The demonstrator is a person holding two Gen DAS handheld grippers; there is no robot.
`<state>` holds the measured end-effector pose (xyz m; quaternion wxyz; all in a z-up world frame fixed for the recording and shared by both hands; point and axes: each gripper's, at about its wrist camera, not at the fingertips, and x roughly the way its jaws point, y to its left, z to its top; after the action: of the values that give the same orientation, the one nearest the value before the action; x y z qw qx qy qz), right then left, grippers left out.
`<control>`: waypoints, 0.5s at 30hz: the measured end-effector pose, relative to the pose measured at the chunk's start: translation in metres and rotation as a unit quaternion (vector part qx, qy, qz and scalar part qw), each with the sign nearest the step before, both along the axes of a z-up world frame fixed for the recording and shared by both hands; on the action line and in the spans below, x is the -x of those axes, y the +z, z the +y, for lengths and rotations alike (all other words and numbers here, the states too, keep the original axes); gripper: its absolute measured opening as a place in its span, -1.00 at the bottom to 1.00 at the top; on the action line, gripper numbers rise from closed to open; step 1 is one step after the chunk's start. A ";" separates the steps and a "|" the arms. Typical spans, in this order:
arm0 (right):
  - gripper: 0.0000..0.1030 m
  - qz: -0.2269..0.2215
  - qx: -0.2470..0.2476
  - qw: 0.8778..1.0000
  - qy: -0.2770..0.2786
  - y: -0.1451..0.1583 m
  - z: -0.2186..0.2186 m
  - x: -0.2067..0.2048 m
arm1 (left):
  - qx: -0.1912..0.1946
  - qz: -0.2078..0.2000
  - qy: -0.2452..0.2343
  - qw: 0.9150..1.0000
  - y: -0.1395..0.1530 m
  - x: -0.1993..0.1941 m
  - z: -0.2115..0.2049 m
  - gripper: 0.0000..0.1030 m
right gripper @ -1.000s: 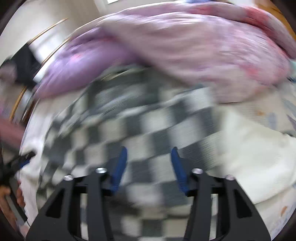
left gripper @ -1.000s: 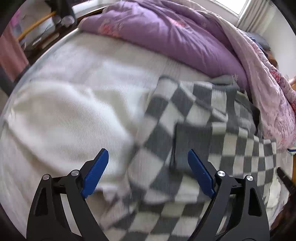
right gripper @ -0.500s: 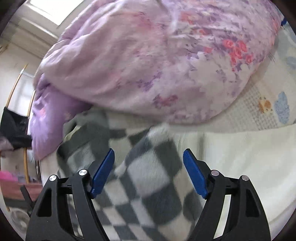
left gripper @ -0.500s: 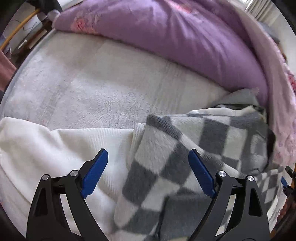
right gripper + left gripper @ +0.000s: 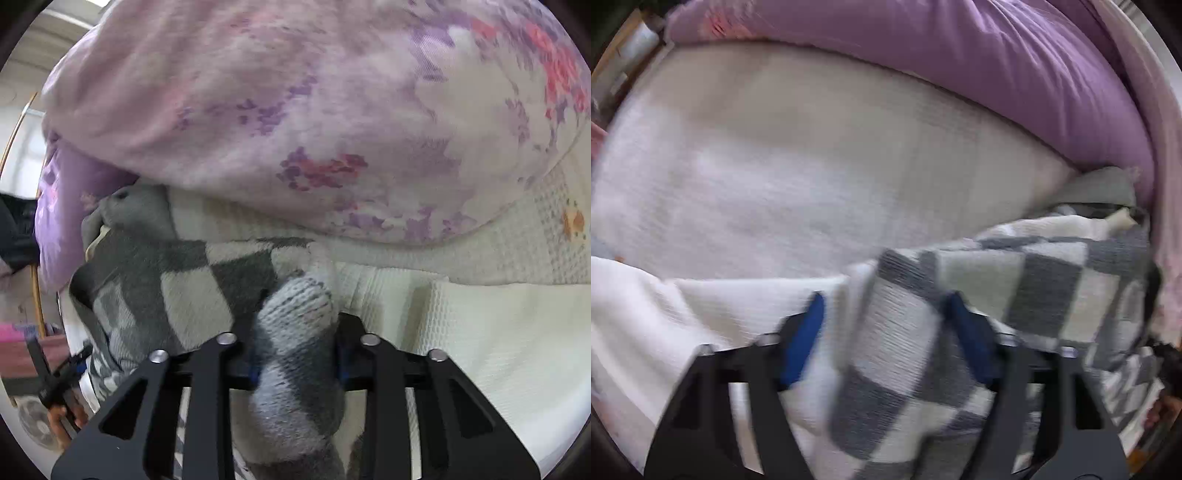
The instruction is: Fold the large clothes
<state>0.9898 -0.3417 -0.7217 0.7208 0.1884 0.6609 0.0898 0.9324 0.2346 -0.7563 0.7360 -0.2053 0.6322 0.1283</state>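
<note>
Both grippers apparently pinch the checkered sweater [image 5: 207, 291].

Grey-and-white checked sweater [image 5: 1015, 280], purple duvet [image 5: 960, 55] (floral pink-and-purple reverse), cream bedcover [image 5: 498, 332]

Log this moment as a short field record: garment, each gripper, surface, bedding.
garment: checkered grey-and-white knit garment, bunched on the bed
right gripper: shut on a fold of the garment
left gripper: jaws apart, garment edge between them, picture blurred
surface: white textured blanket
bedding: purple duvet behind the garment; floral quilt above it in the right wrist view
</note>
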 end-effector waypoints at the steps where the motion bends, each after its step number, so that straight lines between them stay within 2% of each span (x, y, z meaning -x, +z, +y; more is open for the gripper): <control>1: -0.60 -0.009 0.000 1.000 0.004 0.005 0.001 0.004 | 0.006 -0.001 -0.003 1.000 0.000 -0.001 -0.003 -0.18; 2: -0.61 -0.017 0.002 1.000 0.007 0.010 0.001 0.008 | -0.004 -0.006 -0.007 1.000 0.001 -0.001 -0.006 -0.38; 3: -0.63 -0.027 0.003 1.000 0.008 0.015 0.001 0.012 | -0.010 -0.010 -0.011 1.000 0.003 0.000 -0.009 -0.46; 4: -0.64 -0.038 0.004 0.999 0.009 0.021 0.001 0.016 | -0.015 -0.016 -0.011 1.000 0.005 0.002 -0.010 -0.61; 5: -0.65 -0.053 0.001 0.999 0.009 0.030 0.001 0.021 | -0.015 -0.028 -0.008 0.999 0.011 0.006 -0.009 -0.67; 10: -0.68 -0.123 -0.004 0.992 0.017 0.081 -0.005 0.050 | -0.013 -0.132 0.003 0.991 0.070 0.049 -0.014 -0.69; 13: -0.69 -0.156 -0.011 0.987 0.026 0.111 -0.016 0.073 | -0.008 -0.187 -0.005 0.982 0.113 0.096 -0.027 -0.71; 15: -0.69 -0.181 -0.016 0.983 0.034 0.136 -0.025 0.104 | -0.007 -0.213 -0.013 0.977 0.136 0.135 -0.036 -0.72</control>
<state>0.8856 -0.3669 -0.5858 0.8220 0.1583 0.5240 0.1572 0.7971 0.1982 -0.6204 0.8567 -0.2147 0.4628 0.0763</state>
